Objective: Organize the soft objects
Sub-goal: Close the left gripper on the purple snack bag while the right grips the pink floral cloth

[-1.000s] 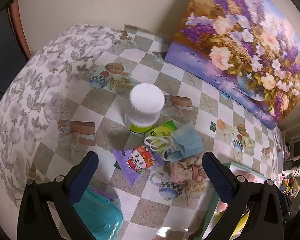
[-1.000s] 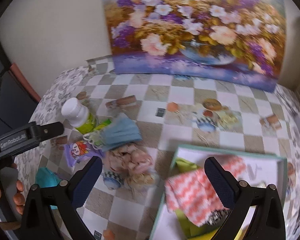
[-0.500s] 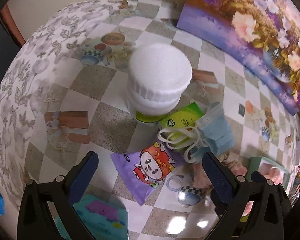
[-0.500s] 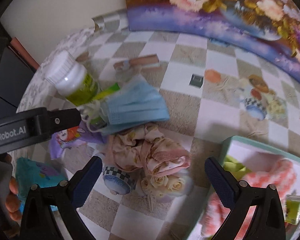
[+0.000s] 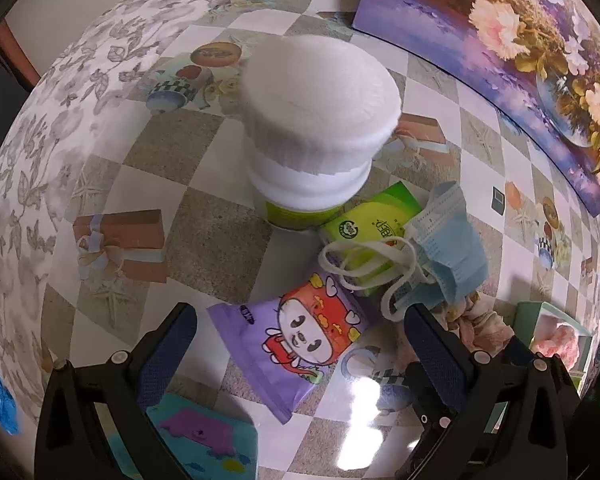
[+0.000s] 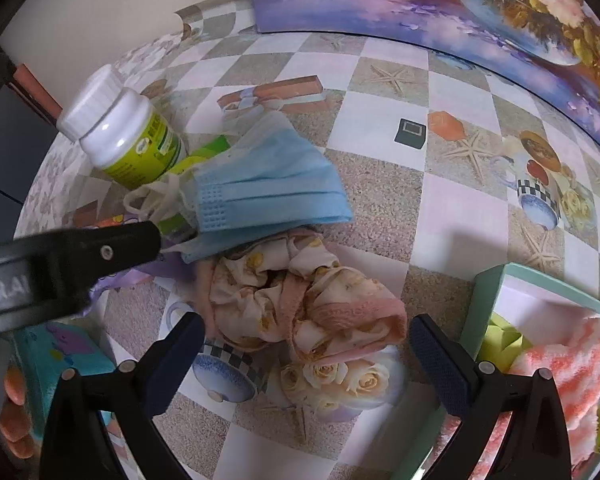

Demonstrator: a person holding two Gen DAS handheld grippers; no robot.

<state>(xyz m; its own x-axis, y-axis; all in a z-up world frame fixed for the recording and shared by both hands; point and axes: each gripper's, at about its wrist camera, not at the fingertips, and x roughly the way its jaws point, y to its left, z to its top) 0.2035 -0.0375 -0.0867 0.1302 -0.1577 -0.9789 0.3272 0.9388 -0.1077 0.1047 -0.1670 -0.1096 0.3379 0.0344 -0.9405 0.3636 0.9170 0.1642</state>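
While both hand-held grippers, left (image 5: pixel 300 340) and right (image 6: pixel 304 344), gape wide holding nothing, the crumpled floral cloth (image 6: pixel 300 304) sits between the right's fingers, box (image 6: pixel 484 300) edge close right, worktop (image 6: pixel 380 136) bare beyond.

partial white lettering "bot.AI" on left claw (image 6: pixel 60 264) body

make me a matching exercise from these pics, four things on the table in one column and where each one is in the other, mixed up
Things:
1. white-capped plastic bottle with a green label
2. blue pleated face mask
3. crumpled pink floral cloth
4. orange-and-white knitted cloth

Places:
A. inside the teal-rimmed box
B. between the open fingers of the right gripper
C. standing upright at the far left of the pile
D. draped over a green packet, ear loops bunched

Pairs: 1-C, 2-D, 3-B, 4-A
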